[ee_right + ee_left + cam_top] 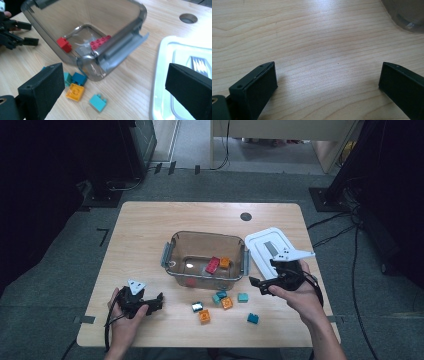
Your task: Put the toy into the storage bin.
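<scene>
Item: toy-brick sorting, clear storage box.

Step in hand, as judged: loading loose bricks into the box. The right claw (261, 286) stands wide apart and empty, between the box and the loose bricks; the left claw (159, 301) rests near the front left of the tabletop (145, 220), also apart and empty.

Next move, as judged: bring the right claw down over a loose brick, most likely the light teal brick (98, 102) nearest it, square the jaws to its flat sides, and close.

Contents:
- Storage box (172, 245): smoky clear plastic, rounded corners, grey hinged latches. Holds a red brick (64, 44), a crimson studded brick (100, 42) and an orange brick (225, 262).
- Lid (260, 242): white, glossy, lying flat right of the box.
- Loose bricks in front of the box: orange-yellow brick (75, 92), dark teal brick (79, 78), others in teal and orange; hard, studded, smooth-sided.
- Tabletop: pale wood grain, matt.
</scene>
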`<state>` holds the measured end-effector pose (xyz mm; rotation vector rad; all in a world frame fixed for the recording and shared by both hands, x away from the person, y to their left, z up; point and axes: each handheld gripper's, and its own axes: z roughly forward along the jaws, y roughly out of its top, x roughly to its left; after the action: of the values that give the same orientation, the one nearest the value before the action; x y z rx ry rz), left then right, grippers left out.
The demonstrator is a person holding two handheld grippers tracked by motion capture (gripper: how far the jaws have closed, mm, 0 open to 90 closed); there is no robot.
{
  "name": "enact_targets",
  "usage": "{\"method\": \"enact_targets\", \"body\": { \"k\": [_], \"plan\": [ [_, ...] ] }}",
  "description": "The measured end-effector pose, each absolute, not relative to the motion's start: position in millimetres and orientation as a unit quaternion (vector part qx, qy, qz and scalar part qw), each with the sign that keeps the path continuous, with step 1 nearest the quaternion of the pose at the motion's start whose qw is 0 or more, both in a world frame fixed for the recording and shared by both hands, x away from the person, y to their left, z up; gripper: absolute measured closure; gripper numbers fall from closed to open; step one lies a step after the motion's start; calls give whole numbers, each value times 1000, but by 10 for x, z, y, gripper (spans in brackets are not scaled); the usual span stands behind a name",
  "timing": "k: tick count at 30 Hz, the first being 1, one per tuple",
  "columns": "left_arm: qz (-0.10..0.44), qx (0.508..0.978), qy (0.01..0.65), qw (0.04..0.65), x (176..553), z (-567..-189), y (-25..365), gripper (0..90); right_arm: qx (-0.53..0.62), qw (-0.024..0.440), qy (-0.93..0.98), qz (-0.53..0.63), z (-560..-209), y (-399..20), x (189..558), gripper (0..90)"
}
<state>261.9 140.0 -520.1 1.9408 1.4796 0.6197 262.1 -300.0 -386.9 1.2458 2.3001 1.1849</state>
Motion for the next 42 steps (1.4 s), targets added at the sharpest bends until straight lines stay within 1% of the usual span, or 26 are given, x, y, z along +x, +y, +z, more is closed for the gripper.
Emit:
{"method": "enact_targets", "body": {
  "k": [8,12,16,18,19,22,27,30,31,34,42],
  "plan": [
    [234,734,559,306,2621,-5199,1400,13,443,133,787,409,-4110,-3069,2462,27],
    [234,734,559,306,2621,-5199,1400,13,446,132,787,406,-4258,-3088,2375,58],
    [234,735,559,306,2621,-5199,1401,13,446,132,792,395,-4448,-3082,2287,132],
    [234,734,559,306,2621,-5199,1401,13,443,134,795,393,-4495,-3075,2253,142],
    [234,734,559,306,2621,-5199,1401,13,439,125,797,396,-4529,-3072,2227,145],
    [234,735,558,306,2620,-5199,1403,13,436,122,801,392,-4588,-3062,2192,161],
    [234,735,558,306,2621,-5199,1404,13,429,116,803,396,-4682,-3058,2117,252],
    [234,735,558,306,2621,-5199,1404,13,430,108,804,396,-4762,-3055,2076,345],
    [233,735,558,306,2621,-5199,1404,13,429,104,806,395,-4786,-3055,2067,362],
    [233,735,558,306,2621,-5199,1404,13,413,109,818,384,-4851,-3042,2040,405],
    [233,735,558,306,2621,-5199,1404,13,380,90,837,383,-4961,-2998,1933,496]
  ]
}}
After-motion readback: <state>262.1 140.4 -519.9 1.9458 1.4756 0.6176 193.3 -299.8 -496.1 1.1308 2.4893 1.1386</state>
